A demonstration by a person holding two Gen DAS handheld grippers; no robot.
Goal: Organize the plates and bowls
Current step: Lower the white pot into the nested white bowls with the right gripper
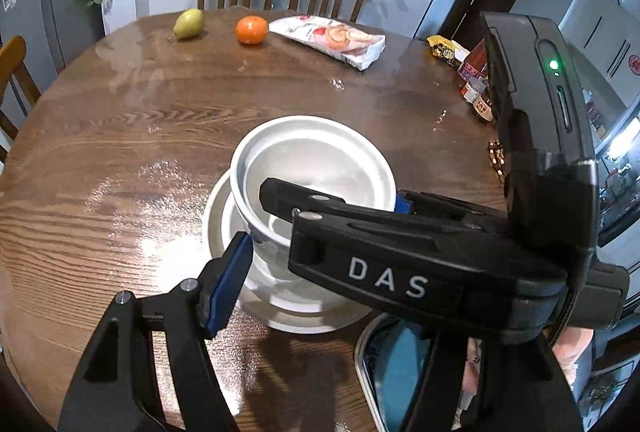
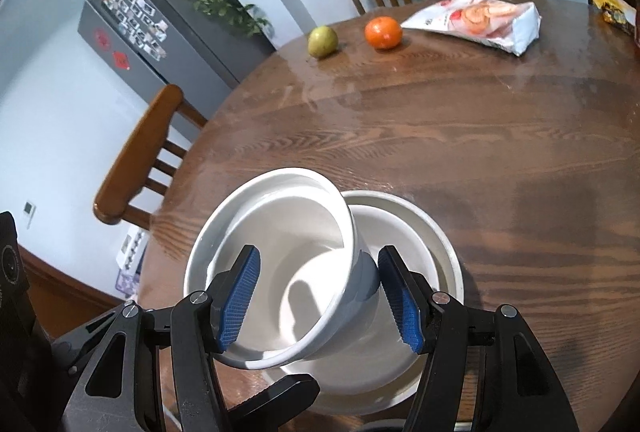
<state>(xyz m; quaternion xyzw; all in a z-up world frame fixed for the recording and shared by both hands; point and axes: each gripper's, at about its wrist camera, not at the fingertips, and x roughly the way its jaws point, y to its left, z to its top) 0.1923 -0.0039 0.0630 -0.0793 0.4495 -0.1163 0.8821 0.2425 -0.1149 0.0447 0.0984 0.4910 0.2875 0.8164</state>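
Bowl [image 2: 276,272] tilted over the white plate [image 2: 424,232] on the bench [image 2: 460,136]; we judge the stacking step is in hand. Right gripper [image 2: 318,302] straddles the bowl's near wall, fingers apart, blue pads not clearly pressing. Left gripper [image 1: 320,232] has one finger [image 1: 228,272] at the bowl's outer side; its other finger is blocked by the right tool, so we cannot tell its state. Next: level and settle the bowl. Bowl's foot hidden.
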